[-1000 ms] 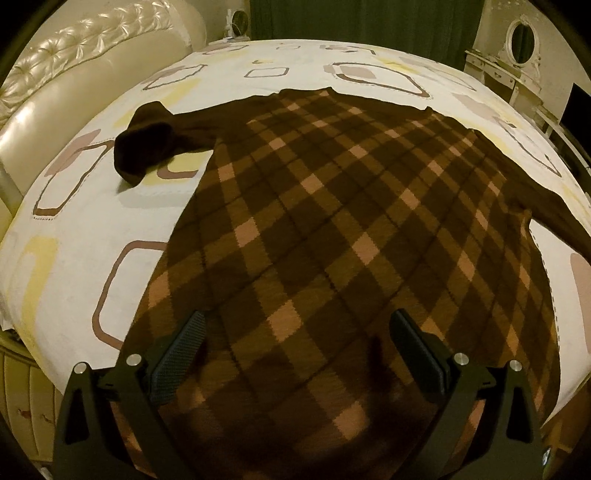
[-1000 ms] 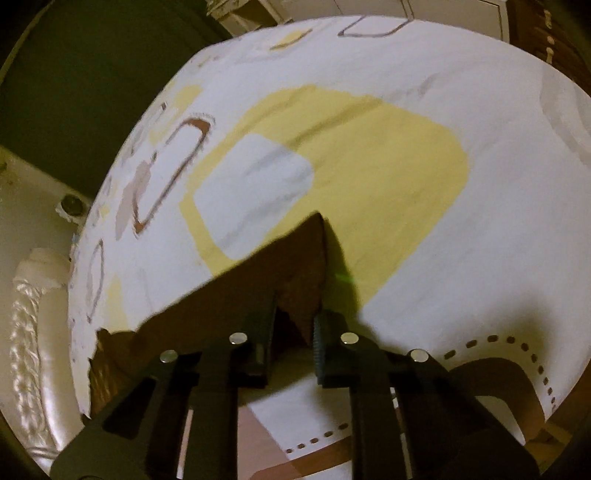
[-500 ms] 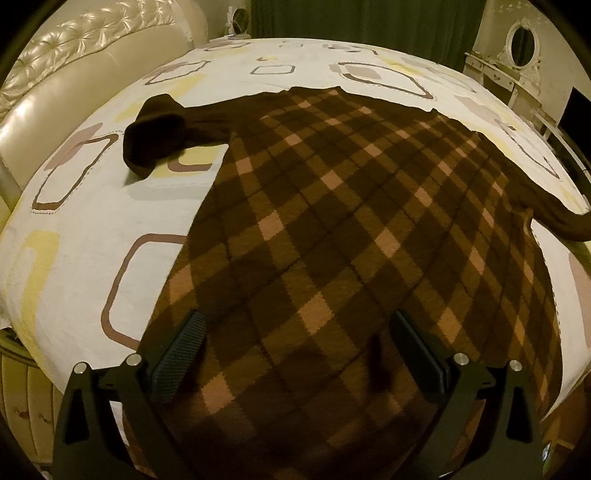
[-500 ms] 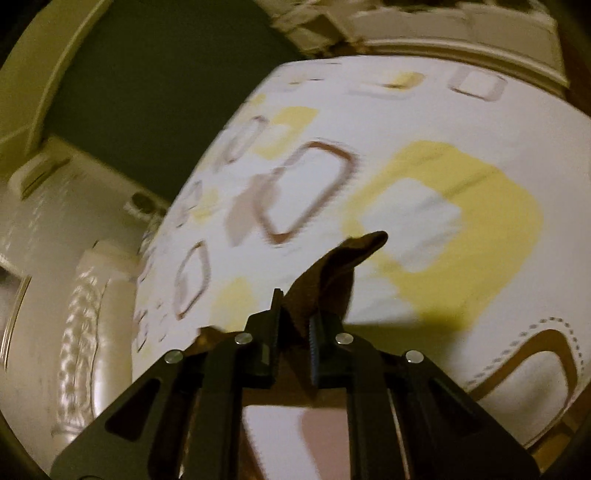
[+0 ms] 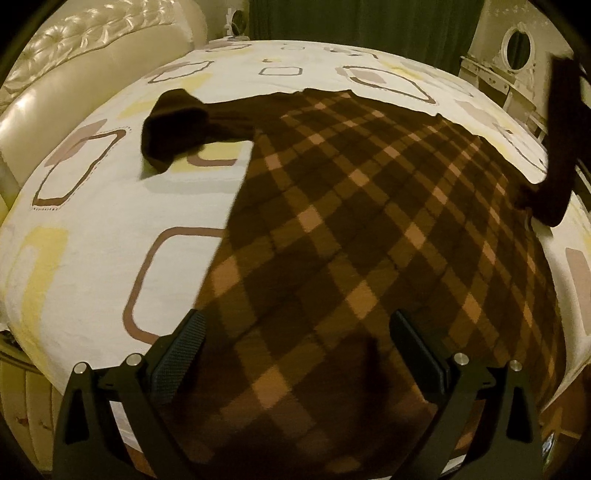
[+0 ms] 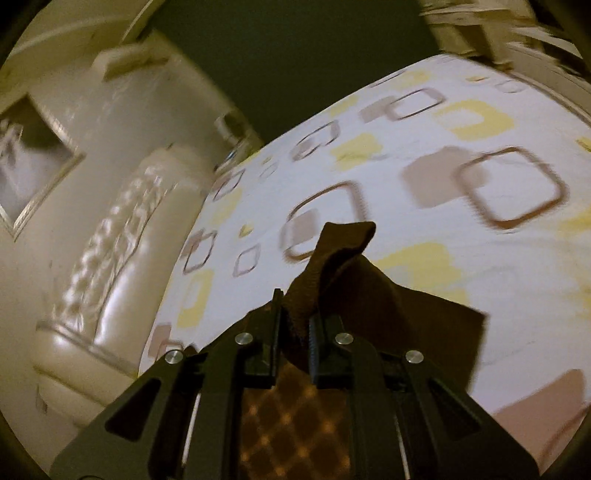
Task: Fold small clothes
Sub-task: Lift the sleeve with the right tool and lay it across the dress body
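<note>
A brown sweater with a tan diamond check (image 5: 362, 236) lies spread flat on the bed. Its left sleeve (image 5: 173, 125) lies bunched at the upper left. My left gripper (image 5: 295, 343) is open and empty, hovering over the sweater's near hem. My right gripper (image 6: 295, 332) is shut on the plain brown right sleeve (image 6: 343, 266) and holds it lifted off the bed. In the left wrist view that sleeve (image 5: 561, 144) hangs raised at the far right. The checked body (image 6: 295, 424) shows below the right gripper.
The bed sheet (image 5: 92, 229) is white with yellow and brown squares. A cream tufted headboard (image 5: 74, 55) runs along the left. A dark green curtain (image 5: 362, 22) and a white dressing table with an oval mirror (image 5: 517, 48) stand beyond the bed.
My right gripper has lifted the right sleeve up off the bed and swung toward the headboard side. The left gripper has drifted slightly back, still open.
</note>
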`<state>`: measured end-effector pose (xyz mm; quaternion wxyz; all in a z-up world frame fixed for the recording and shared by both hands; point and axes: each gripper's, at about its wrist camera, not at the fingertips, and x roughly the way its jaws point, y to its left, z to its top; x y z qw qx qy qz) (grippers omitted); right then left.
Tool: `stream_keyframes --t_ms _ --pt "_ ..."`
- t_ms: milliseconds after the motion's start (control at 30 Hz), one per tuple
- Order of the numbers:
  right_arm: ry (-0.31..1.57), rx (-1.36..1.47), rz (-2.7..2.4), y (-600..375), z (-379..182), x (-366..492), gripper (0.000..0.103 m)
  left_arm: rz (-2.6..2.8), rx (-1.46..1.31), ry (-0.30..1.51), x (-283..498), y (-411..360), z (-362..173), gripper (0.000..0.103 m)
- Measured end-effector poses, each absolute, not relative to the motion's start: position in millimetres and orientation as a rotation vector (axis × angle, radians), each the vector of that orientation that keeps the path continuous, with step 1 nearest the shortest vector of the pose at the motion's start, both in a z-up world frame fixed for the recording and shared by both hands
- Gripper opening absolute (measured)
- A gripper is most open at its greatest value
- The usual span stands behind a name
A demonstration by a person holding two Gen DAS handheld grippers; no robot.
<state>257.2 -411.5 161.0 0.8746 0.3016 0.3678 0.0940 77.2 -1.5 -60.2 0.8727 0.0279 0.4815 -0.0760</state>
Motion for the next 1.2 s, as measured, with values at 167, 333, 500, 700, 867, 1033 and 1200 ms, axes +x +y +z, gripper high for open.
stream_keyframes --t_ms 167,333,500,700,867,1033,1200 --pt "0.856 0.567 0.310 -300.4 131.3 305.9 0.011 -0.148 0.026 0.999 79.7 19.3 -61.5 0.099" --pt "0.941 0.500 0.373 -205.7 89.8 336.8 0.011 -0.145 0.004 0.996 87.5 33.9 -63.8 0.099" --pt "1.045 0.475 0.405 -137.6 34.3 357.9 0.011 -0.131 -0.024 0.989 97.1 47.4 -68.2 0.099" --pt "1.107 0.433 0.370 -95.6 -12.3 376.6 0.011 -0.135 -0.031 0.973 104.8 52.0 -70.5 0.099" --pt "1.141 0.427 0.346 -78.1 -40.5 387.2 0.011 -0.148 -0.049 0.967 107.7 51.2 -71.3 0.099" --pt "1.165 0.399 0.340 -66.2 -57.3 391.0 0.016 -0.155 -0.048 0.974 109.1 48.3 -74.1 0.099" --pt "1.176 0.438 0.373 -66.9 -62.7 389.9 0.026 -0.150 -0.041 0.976 110.8 45.9 -75.0 0.099"
